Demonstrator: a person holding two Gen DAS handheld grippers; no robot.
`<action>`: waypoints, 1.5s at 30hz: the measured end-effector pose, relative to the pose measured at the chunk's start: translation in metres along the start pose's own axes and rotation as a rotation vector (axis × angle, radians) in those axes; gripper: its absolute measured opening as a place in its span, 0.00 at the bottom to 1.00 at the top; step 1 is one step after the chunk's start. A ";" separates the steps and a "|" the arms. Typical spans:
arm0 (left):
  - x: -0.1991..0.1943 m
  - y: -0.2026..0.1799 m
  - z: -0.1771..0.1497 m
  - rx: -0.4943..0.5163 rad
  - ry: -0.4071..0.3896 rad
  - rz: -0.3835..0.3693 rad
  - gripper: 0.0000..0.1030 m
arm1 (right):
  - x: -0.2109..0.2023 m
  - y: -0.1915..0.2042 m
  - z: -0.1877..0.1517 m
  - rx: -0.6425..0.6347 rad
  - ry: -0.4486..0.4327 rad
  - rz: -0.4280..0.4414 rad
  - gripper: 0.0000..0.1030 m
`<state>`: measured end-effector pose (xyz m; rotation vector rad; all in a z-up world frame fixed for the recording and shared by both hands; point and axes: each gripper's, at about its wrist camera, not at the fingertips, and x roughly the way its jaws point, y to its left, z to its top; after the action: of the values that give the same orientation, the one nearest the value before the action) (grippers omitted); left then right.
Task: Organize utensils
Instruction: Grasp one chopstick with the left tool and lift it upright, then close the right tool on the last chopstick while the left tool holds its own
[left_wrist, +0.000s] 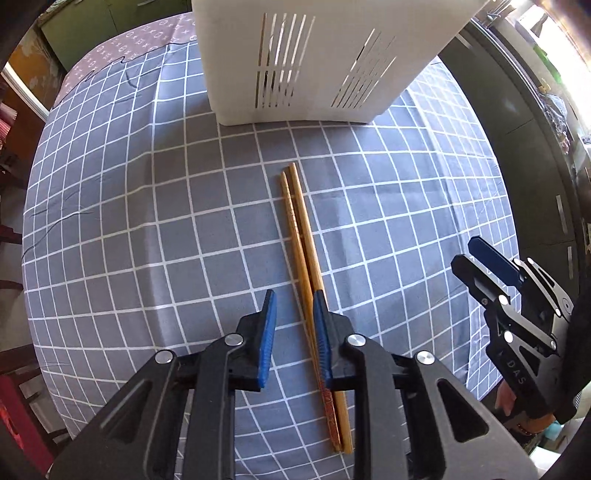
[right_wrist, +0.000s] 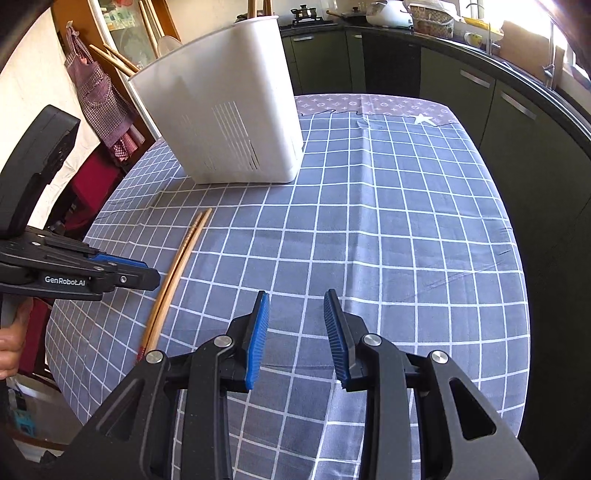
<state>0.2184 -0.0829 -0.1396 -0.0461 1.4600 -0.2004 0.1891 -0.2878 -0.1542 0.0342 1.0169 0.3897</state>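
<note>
Two wooden chopsticks (left_wrist: 301, 236) lie side by side on the checked tablecloth, pointing toward a white slotted utensil holder (left_wrist: 306, 62) at the far side. My left gripper (left_wrist: 293, 301) is open just above them, its right finger over their near part. In the right wrist view the chopsticks (right_wrist: 177, 269) lie at the left, the holder (right_wrist: 229, 114) stands behind them, and chopstick ends stick out of its top. My right gripper (right_wrist: 297, 301) is open and empty over bare cloth. It also shows at the right of the left wrist view (left_wrist: 469, 254).
The table (right_wrist: 406, 221) carries a grey-blue checked cloth and drops off at left and right. Dark kitchen cabinets (right_wrist: 480, 92) and a cluttered counter stand to the right and behind. An apron hangs at the far left.
</note>
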 end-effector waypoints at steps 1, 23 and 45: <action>0.002 -0.001 0.002 0.002 0.004 0.007 0.18 | 0.000 0.000 0.001 0.001 -0.002 0.003 0.30; 0.024 -0.035 0.038 0.031 0.056 0.124 0.06 | -0.014 -0.006 0.002 0.013 -0.022 0.048 0.30; -0.123 0.016 -0.024 0.056 -0.309 0.024 0.06 | 0.002 0.028 0.021 -0.021 0.067 0.069 0.30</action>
<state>0.1839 -0.0453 -0.0235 -0.0133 1.1456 -0.2053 0.1990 -0.2579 -0.1387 0.0378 1.0798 0.4665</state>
